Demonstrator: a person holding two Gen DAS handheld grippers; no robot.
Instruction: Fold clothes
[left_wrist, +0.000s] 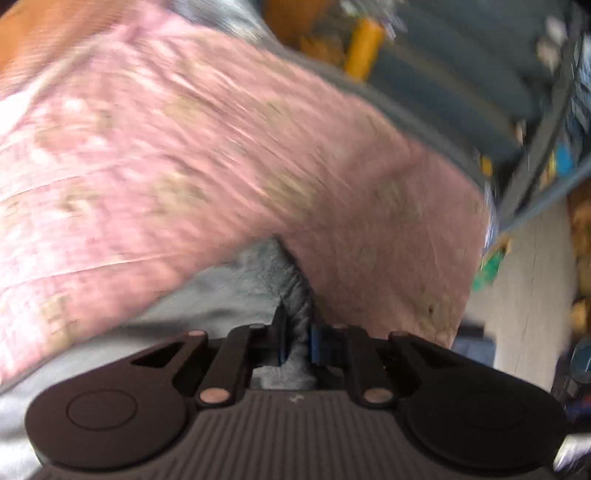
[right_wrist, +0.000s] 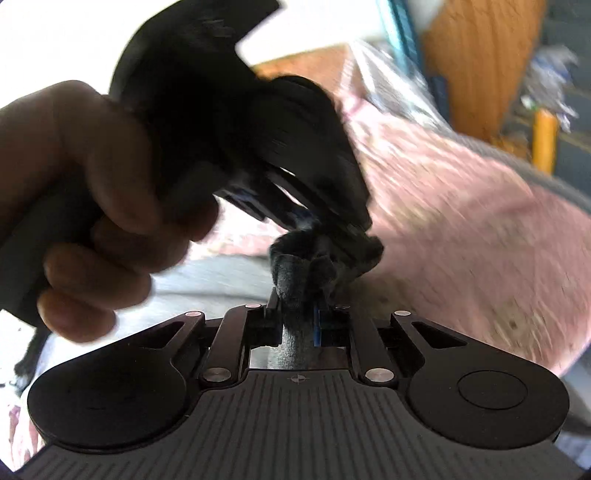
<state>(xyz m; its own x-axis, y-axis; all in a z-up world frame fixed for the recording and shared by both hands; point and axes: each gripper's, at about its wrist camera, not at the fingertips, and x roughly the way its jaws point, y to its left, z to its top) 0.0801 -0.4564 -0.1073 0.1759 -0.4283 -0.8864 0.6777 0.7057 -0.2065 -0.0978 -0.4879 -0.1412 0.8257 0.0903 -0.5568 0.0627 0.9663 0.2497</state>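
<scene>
Both hand-held grippers, left (left_wrist: 294, 341) and right (right_wrist: 298, 322), pinch one soft grey fleece garment (left_wrist: 291, 295) over a pink floral bedspread (left_wrist: 184, 147); spreading it flat likely follows.

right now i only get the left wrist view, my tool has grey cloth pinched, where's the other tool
Observer: The right tool is shut on the same grey cloth, right beside yours.
Operator: how close are they
Observer: In the right wrist view the left tool sits just above the right one, with a bunched wad of grey cloth between the two.
Operator: can you see the hand on mine
Observer: Yes, a hand wraps the left tool's handle, on the left of that view.
Operator: what's under them
Observer: The pink patterned sheet, as in your view.
</scene>
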